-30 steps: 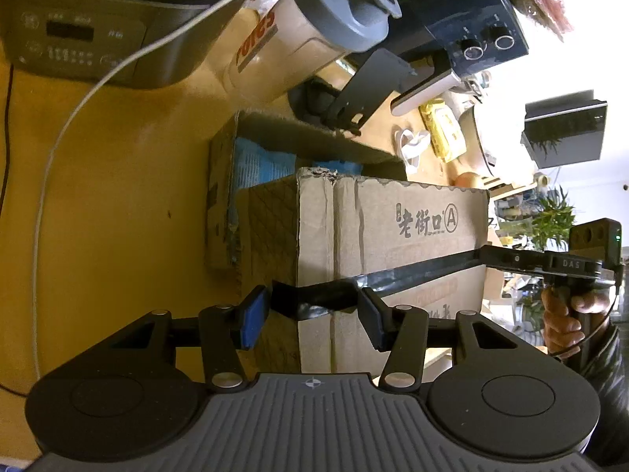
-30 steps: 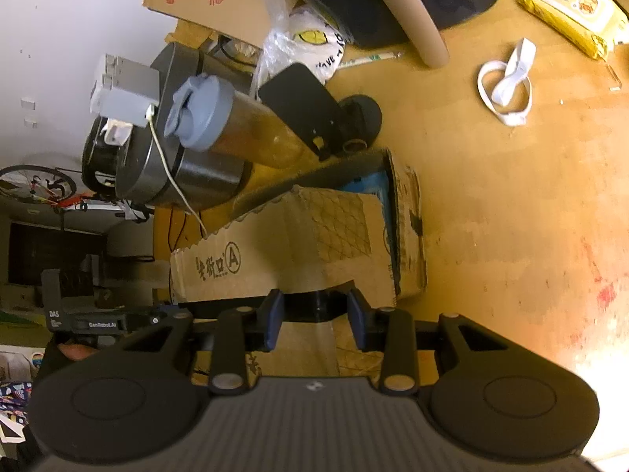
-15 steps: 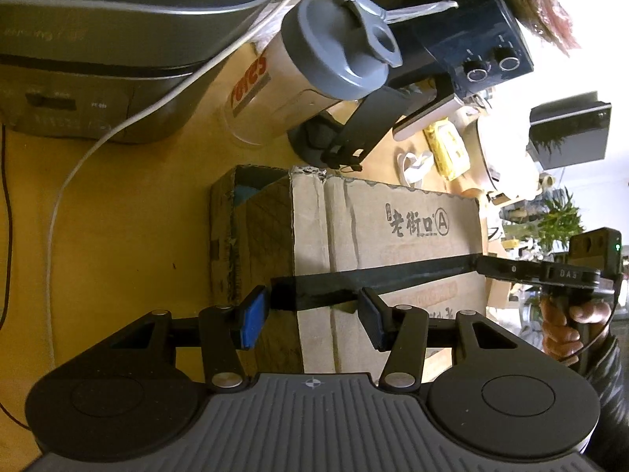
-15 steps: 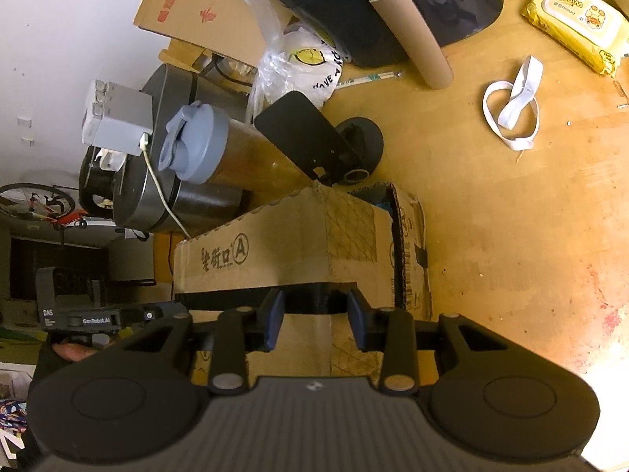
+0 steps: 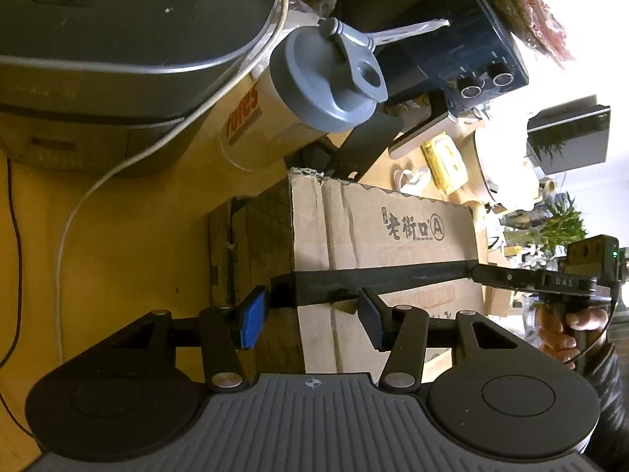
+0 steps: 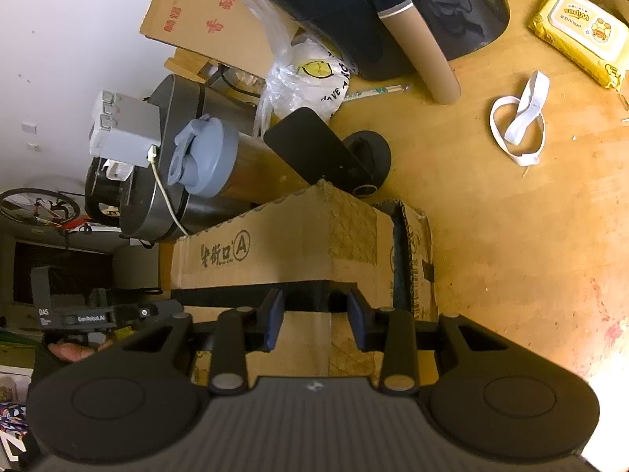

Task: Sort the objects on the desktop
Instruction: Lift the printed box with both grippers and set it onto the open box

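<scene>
1. Cardboard: from the left wrist, the box (image 5: 385,259) stands on the wooden surface (image 5: 137,244); the left gripper (image 5: 310,314) has its fingers apart, straddling the flap corner, apparently to press it shut.
2. From the right wrist, the right gripper (image 6: 314,320) likewise straddles the black strip (image 6: 251,295), fingers parted, gripping nothing.

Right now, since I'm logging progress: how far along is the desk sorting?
Done: the cardboard box looks folded shut on top. In hand: nothing gripped; the left gripper and right gripper, both open, sit at the box's near edge. Left: the yellow wipes pack and white strap lie loose on the desk.
</scene>
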### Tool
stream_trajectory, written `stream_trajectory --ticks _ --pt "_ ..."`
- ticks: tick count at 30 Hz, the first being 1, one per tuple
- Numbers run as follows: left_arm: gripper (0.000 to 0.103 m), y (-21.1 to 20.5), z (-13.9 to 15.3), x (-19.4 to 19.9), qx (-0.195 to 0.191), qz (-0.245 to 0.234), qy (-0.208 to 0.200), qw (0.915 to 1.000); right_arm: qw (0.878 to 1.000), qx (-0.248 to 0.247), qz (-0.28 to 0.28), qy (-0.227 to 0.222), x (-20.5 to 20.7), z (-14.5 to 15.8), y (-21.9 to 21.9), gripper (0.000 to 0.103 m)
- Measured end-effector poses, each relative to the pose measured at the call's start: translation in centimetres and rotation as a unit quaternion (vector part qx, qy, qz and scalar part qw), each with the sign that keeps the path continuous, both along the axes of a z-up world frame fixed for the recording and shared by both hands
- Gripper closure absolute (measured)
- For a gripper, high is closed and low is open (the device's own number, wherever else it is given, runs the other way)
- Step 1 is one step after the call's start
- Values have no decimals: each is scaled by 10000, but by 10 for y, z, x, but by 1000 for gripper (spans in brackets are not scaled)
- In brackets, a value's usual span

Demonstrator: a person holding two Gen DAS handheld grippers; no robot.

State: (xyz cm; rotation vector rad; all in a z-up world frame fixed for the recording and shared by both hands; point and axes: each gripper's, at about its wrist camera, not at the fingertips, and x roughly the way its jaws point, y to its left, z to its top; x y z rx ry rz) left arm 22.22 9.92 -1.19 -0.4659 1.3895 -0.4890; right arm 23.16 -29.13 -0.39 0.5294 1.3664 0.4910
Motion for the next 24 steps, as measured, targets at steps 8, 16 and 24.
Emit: stream_trajectory --ticks 8,16,24 --pt "54 -2 -4 12 57 -9 -26 10000 9999 -36 -96 -22 8 -6 0 72" --pt "54 -2 -9 15 80 -4 18 10000 9999 -53 -99 -28 14 -12 1 73" --pt "54 -6 -14 12 78 -10 60 10000 9999 -132 -85 1 17 -17 2 72"
